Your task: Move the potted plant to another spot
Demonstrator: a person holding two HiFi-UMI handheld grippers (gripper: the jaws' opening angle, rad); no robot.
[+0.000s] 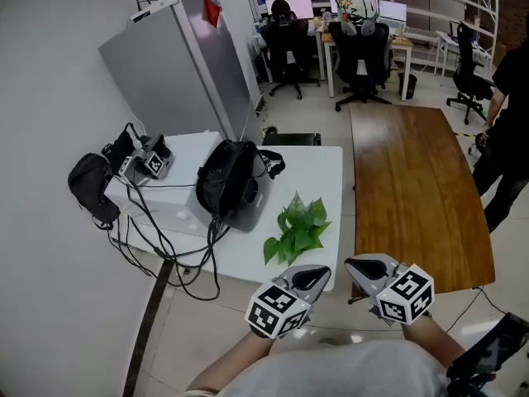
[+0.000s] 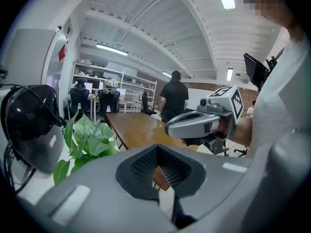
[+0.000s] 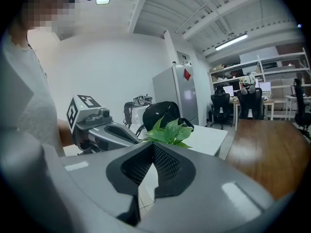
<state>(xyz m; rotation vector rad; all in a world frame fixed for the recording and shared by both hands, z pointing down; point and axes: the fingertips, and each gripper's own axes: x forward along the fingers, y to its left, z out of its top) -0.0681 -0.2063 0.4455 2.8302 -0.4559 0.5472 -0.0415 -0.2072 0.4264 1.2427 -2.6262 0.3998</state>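
- Standing at a white table [image 1: 318, 168], a person is holding both tools close to the body, with a wooden table [image 1: 413, 197] lying bare alongside as a likely new spot.
- The potted plant [image 1: 299, 228] is sitting near the white table's front edge, beside a black helmet-like object [image 1: 231, 180], with leaves hiding its pot.
- The left gripper [image 1: 316, 273] and right gripper [image 1: 358, 265] are hanging clenched and empty. They are going to need to open and reach low for the pot, not the stems.
- Nothing legible is showing, only square markers.
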